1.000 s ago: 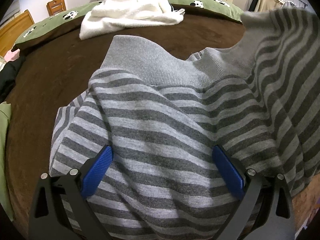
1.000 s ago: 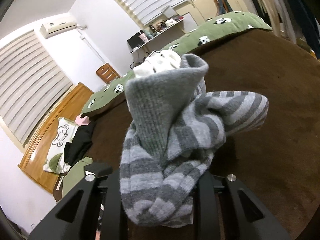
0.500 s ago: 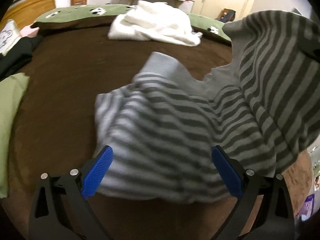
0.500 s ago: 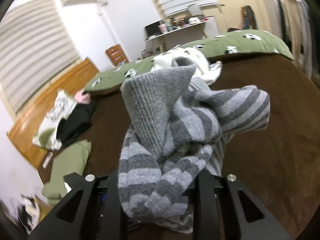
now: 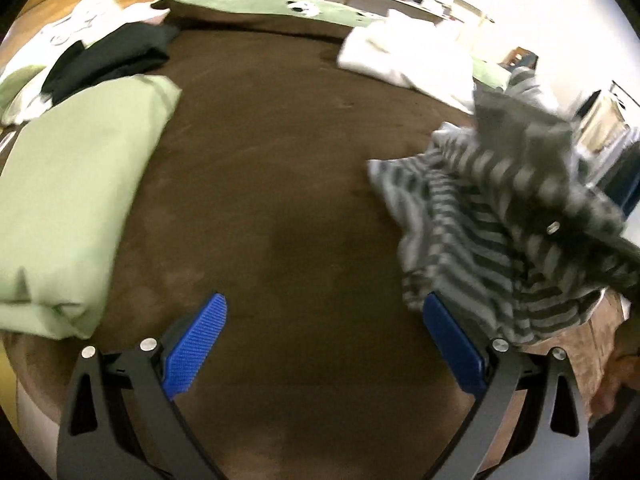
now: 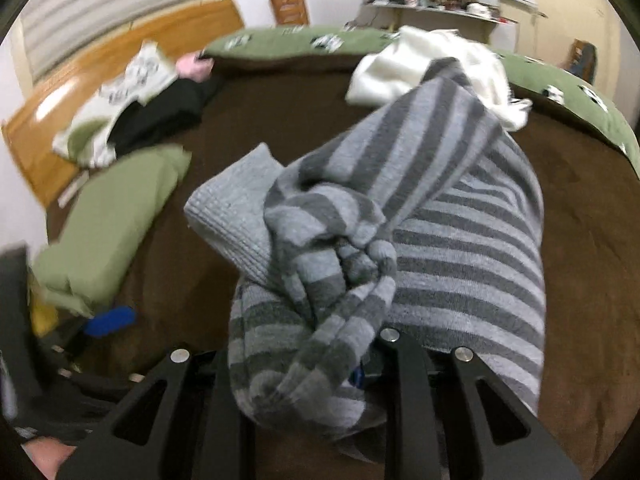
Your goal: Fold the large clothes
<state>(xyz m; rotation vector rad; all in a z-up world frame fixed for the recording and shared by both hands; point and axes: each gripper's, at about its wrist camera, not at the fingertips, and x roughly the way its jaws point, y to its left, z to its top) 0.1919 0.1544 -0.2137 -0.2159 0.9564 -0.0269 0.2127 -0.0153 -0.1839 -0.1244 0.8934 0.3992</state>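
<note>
A grey striped sweater (image 6: 448, 240) with a plain ribbed hem is bunched up in my right gripper (image 6: 304, 364), which is shut on it; the cloth hides the fingertips. In the left wrist view the sweater (image 5: 508, 216) hangs lifted at the right, blurred, above the brown bedspread (image 5: 280, 160). My left gripper (image 5: 324, 344) is open and empty over the bare bedspread, to the left of the sweater, with its blue pads (image 5: 196, 344) spread wide. The left gripper's blue pad also shows in the right wrist view (image 6: 108, 320) at the lower left.
A folded light green garment (image 5: 76, 192) lies at the left, with a black garment (image 5: 112, 56) and a printed pillow behind it. A white fluffy garment (image 5: 404, 56) lies at the back. A green panda-print quilt (image 6: 288, 42) rims the far edge. The bed edge is at the right (image 5: 600, 344).
My left gripper has come off the sweater and swung left over the bare bedspread. My right gripper has lifted the bunched sweater and turned toward the headboard side.
</note>
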